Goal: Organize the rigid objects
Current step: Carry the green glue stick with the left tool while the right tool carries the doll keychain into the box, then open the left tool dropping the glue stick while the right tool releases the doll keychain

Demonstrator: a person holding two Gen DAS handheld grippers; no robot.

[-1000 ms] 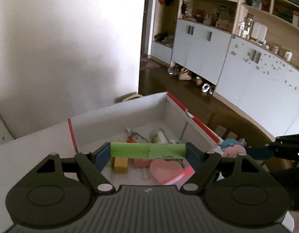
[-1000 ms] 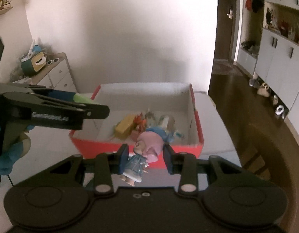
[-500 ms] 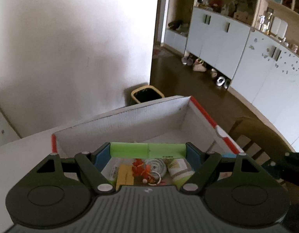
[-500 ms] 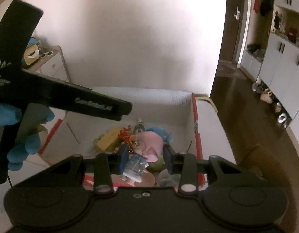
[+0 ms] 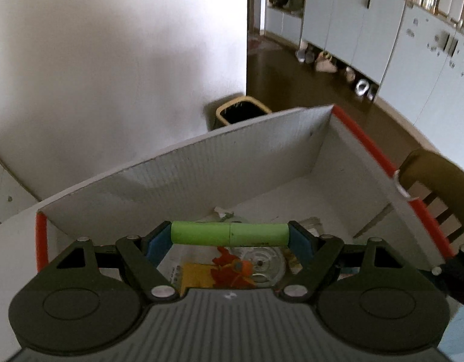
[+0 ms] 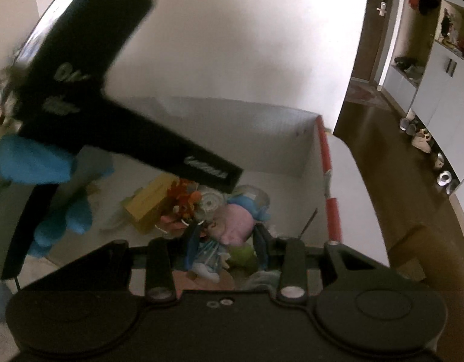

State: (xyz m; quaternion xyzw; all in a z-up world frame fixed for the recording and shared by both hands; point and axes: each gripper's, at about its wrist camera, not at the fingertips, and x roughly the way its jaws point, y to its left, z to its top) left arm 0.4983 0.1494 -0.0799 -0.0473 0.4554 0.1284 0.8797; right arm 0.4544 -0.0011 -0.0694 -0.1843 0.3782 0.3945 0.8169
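My left gripper [image 5: 230,234] is shut on a green cylinder [image 5: 230,233], held crosswise over the inside of the red-rimmed white cardboard box [image 5: 232,163]. My right gripper [image 6: 226,246] is shut on a small doll with a pink head and blue dress [image 6: 223,235], held over the box [image 6: 292,147] near its front. Below lie a yellow block [image 6: 147,199], an orange-red toy [image 6: 183,196], a round clear lid [image 6: 211,202] and a blue piece [image 6: 247,199]. The left gripper's black body [image 6: 111,111] crosses the right wrist view above the box.
The box stands on a white table [image 5: 8,235] by a white wall. A bin [image 5: 241,111] sits on the dark floor behind it. A wooden chair [image 5: 437,187] stands at the right. White cabinets [image 5: 367,30] line the far side.
Both grippers have moved forward and come over the inside of the box, each still holding its object. The left gripper has swung higher across the right wrist view.
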